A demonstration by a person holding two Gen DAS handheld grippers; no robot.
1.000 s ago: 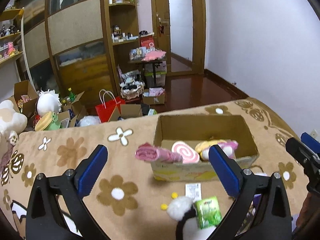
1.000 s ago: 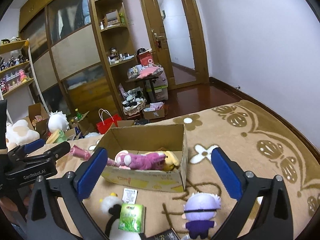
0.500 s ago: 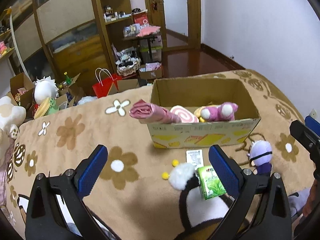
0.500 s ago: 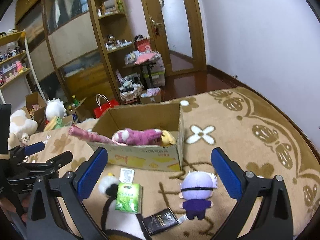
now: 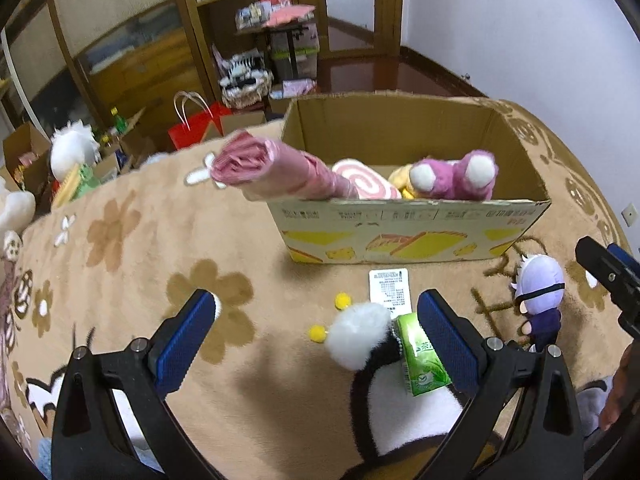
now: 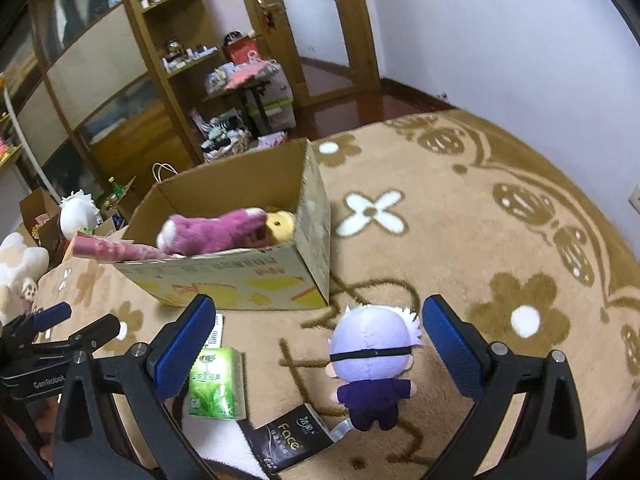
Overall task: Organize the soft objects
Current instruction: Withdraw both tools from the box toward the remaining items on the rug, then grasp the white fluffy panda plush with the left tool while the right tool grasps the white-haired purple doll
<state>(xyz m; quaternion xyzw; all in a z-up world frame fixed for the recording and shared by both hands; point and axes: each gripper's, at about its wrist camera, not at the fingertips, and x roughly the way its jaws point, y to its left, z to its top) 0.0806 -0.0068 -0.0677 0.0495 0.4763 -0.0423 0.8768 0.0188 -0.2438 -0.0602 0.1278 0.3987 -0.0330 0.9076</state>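
A cardboard box (image 5: pixel 408 236) (image 6: pixel 256 280) stands on the brown flowered blanket and holds a purple plush (image 5: pixel 456 176) (image 6: pixel 216 234), a pink swirl cushion (image 5: pixel 360 184) and a yellow toy (image 6: pixel 280 222). A pink rolled bundle (image 5: pixel 272 168) sticks out over its left rim. My left gripper (image 5: pixel 316 340) is open above a black-and-white plush (image 5: pixel 384 376). My right gripper (image 6: pixel 316 344) is open, and a small doll with lilac hair and a purple body (image 6: pixel 372 364) (image 5: pixel 540 292) lies between its fingers, untouched.
A green tissue pack (image 6: pixel 218 380) (image 5: pixel 424 360), a black "Face" packet (image 6: pixel 288 440), a white card (image 5: pixel 390 288) and two yellow pom-poms (image 5: pixel 342 300) lie in front of the box. Shelves, boxes, a red bag (image 5: pixel 192 128) and plush toys crowd the floor beyond the blanket's far edge.
Both grippers have tilted down and come closer to the blanket. The lilac-haired doll now lies between my right gripper's fingers; the black-and-white plush is nearer my left gripper. Both stay open.
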